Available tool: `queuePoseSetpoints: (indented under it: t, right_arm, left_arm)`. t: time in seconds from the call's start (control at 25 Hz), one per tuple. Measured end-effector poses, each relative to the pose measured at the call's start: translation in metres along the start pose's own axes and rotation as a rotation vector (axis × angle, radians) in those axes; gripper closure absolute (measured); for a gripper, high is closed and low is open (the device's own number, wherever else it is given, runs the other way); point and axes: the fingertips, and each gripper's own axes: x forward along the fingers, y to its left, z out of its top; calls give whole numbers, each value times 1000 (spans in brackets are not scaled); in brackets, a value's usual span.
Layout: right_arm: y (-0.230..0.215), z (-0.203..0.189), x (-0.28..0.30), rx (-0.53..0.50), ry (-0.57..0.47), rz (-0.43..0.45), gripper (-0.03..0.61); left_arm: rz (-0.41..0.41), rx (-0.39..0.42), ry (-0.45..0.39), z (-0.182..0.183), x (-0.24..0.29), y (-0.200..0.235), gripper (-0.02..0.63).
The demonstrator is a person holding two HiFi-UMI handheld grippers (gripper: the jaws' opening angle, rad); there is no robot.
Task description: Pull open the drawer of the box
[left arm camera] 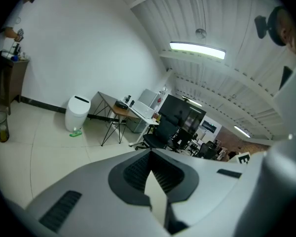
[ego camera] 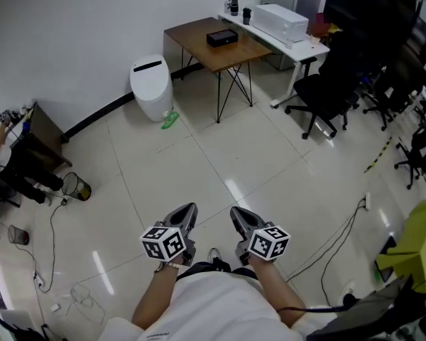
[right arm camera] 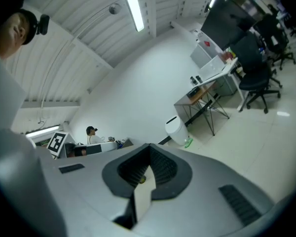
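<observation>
A small black box (ego camera: 221, 38) lies on a brown table (ego camera: 199, 48) far across the room; no drawer can be made out at this distance. The same table (left arm camera: 119, 110) shows small in the left gripper view. Both grippers are held close to the person's body, far from the box. My left gripper (ego camera: 189, 213) points forward with its jaws together and nothing between them (left arm camera: 150, 154). My right gripper (ego camera: 237, 214) sits beside it, also shut and empty (right arm camera: 149, 149).
A white bin (ego camera: 151, 85) stands left of the brown table, with a green item (ego camera: 169, 120) on the floor by it. A white desk (ego camera: 298, 45) carries a white machine (ego camera: 280, 21). Black office chairs (ego camera: 326, 91) crowd the right. Cables (ego camera: 53, 226) trail over the tiled floor.
</observation>
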Motion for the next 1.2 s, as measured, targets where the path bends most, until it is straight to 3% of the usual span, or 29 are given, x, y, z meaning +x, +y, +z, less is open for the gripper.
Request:
queuePoseSetpoints:
  t: [0.2, 0.52, 0.84, 1.2]
  right_arm:
    - [-39, 36, -19, -35, -68, -149, 592]
    - [-108, 77, -29, -15, -129, -290, 591]
    - [-157, 134, 64, -26, -76, -214, 591]
    - [-196, 211, 140, -112, -29, -125, 591]
  left_arm:
    - [-65, 100, 57, 11, 51, -18, 612]
    - [-101, 132, 98, 15, 112, -31, 612]
    - [-18, 102, 66, 66, 178, 9, 612]
    - [58, 112, 20, 126, 269, 27, 612]
